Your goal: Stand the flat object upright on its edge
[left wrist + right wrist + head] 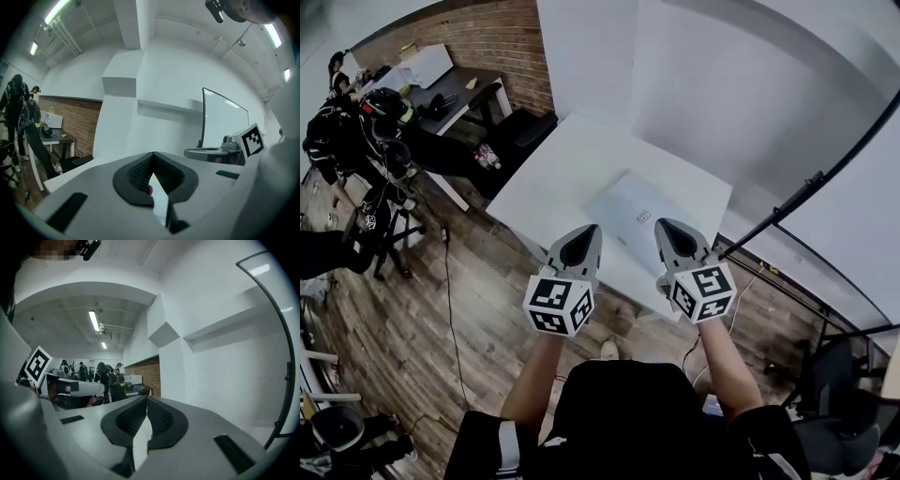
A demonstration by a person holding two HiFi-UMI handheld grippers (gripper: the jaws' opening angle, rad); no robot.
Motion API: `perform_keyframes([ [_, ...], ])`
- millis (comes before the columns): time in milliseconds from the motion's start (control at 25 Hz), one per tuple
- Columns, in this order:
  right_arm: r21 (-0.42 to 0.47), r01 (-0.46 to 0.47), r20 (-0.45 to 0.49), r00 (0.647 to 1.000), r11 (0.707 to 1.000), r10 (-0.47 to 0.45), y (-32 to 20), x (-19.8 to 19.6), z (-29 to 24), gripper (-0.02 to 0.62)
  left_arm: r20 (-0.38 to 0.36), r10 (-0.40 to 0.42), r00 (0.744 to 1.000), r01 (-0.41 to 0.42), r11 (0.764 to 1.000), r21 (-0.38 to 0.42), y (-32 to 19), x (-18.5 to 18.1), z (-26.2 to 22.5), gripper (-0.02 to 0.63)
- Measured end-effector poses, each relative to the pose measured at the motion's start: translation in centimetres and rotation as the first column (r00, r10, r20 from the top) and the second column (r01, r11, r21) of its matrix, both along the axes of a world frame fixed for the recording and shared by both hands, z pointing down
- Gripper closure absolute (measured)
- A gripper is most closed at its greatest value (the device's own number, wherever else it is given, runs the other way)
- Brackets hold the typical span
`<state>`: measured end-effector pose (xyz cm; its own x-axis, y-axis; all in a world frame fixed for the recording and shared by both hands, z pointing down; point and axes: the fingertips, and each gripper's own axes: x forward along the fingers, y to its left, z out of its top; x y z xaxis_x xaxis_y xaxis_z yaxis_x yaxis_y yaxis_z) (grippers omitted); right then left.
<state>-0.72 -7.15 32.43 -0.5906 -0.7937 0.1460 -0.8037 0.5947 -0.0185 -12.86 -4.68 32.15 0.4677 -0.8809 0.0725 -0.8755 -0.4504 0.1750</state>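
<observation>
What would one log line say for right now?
flat object: lying flat on white table | left gripper: shut, empty | right gripper: shut, empty | standing up: not yet done

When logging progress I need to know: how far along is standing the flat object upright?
Done: nothing; the flat object lies flat on the white table. In hand: nothing; left gripper and right gripper are shut and empty. Remaining: grasp and upend it.

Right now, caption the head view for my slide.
Left gripper and right gripper, both shut, hover near a flat pale board lying on the white table.
</observation>
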Motion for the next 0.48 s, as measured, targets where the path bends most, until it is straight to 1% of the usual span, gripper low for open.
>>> perform_keyframes([
  [280,-0.020,-0.012,-0.008,1.000,1.000,0.012,-2.3,0.1,1.0,0.555,-0.007,0.002,1.000,-0.003,1.000,-0.029,-1.8,-0.1,1.3,0.595],
  [360,-0.033,-0.020,-0.014,1.000,0.999,0.019,-2.9,0.4,1.6,0.555,0.000,0.009,1.000,-0.009,0.999,-0.040,-2.1,0.2,1.9,0.595],
  [480,-0.048,-0.006,-0.014,1.000,0.999,0.005,-4.0,0.4,2.4,0.555,0.011,0.004,1.000,-0.003,0.999,-0.051,-2.9,0.6,2.7,0.595],
])
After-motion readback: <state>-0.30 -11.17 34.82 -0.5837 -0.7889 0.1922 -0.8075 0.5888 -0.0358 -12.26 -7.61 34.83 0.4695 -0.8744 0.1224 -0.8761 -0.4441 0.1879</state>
